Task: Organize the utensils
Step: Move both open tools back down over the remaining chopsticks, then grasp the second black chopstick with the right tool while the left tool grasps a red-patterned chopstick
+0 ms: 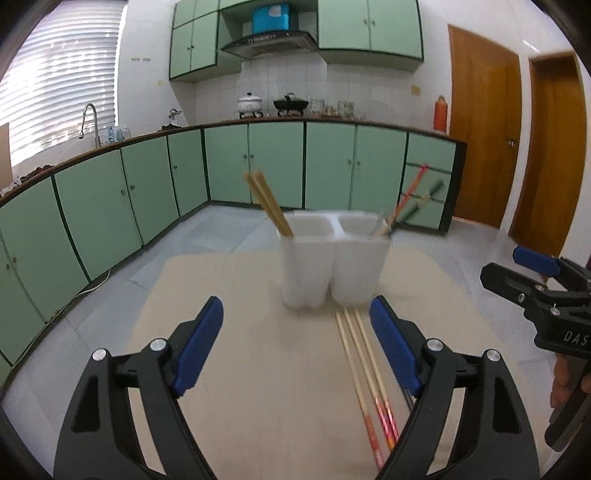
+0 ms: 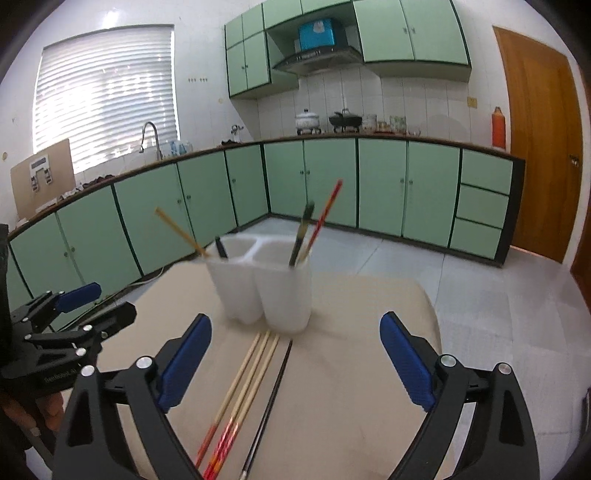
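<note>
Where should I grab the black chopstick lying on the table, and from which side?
Grip the black chopstick at mid-length, coming from above with the open right gripper, jaws across it. It lies flat, slightly apart from the three pale chopsticks on its left, so its right side is free.

I look into a kitchen with white tiled walls and a pale grey tiled floor. Mint-green base cabinets with dark trim run along two walls under a brown countertop; matching wall cabinets flank a dark range hood. Daylight comes through a window with white slatted blinds, above a curved steel tap. Two orange-brown wooden doors stand at the right.
</note>
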Available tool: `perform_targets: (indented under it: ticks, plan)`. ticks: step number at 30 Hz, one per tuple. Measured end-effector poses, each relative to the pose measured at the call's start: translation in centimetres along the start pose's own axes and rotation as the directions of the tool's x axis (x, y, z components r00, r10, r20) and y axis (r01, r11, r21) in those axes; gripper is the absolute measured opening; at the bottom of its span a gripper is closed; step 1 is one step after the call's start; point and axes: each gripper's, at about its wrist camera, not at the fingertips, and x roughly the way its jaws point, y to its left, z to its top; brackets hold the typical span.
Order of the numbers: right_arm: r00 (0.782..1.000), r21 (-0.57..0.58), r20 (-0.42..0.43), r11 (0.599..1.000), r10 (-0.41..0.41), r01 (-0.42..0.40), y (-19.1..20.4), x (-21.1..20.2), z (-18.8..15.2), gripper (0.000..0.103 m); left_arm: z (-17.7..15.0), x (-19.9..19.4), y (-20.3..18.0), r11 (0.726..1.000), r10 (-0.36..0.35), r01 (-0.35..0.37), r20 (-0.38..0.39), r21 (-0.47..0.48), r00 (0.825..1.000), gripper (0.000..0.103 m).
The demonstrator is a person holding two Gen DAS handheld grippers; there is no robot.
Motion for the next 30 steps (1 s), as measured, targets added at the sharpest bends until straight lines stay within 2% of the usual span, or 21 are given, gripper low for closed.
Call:
perform_targets:
  ticks: [12,19,25,30]
  plan:
    - [0.992,0.031,-0.126,0.999,-0.022,0.026,0.4,-0.3,-7.6,0.091,-6.9,0.1,-0.4,0.999,0.010,-0.005,-0.117,0.036,0.993,0.081]
    - [0.986,0.068,-0.166,0.997,-0.023,0.034,0.8,-0.7,-10.8,0.088,-9.3,0.1,-0.7,0.999,0.012,-0.005,-0.160,0.041,0.987,0.081]
    - [0.978,0.057,-0.206,0.998,-0.007,0.019,1.7,-0.8,-12.4,0.073,-10.7,0.1,-0.7,0.999,0.014,-0.008,-0.192,0.035,0.981,0.081]
    - [0.968,0.043,-0.250,0.999,0.013,-0.002,3.1,-0.5,-13.7,0.051,-11.5,0.1,-0.6,0.999,0.012,-0.005,-0.214,0.033,0.977,0.079]
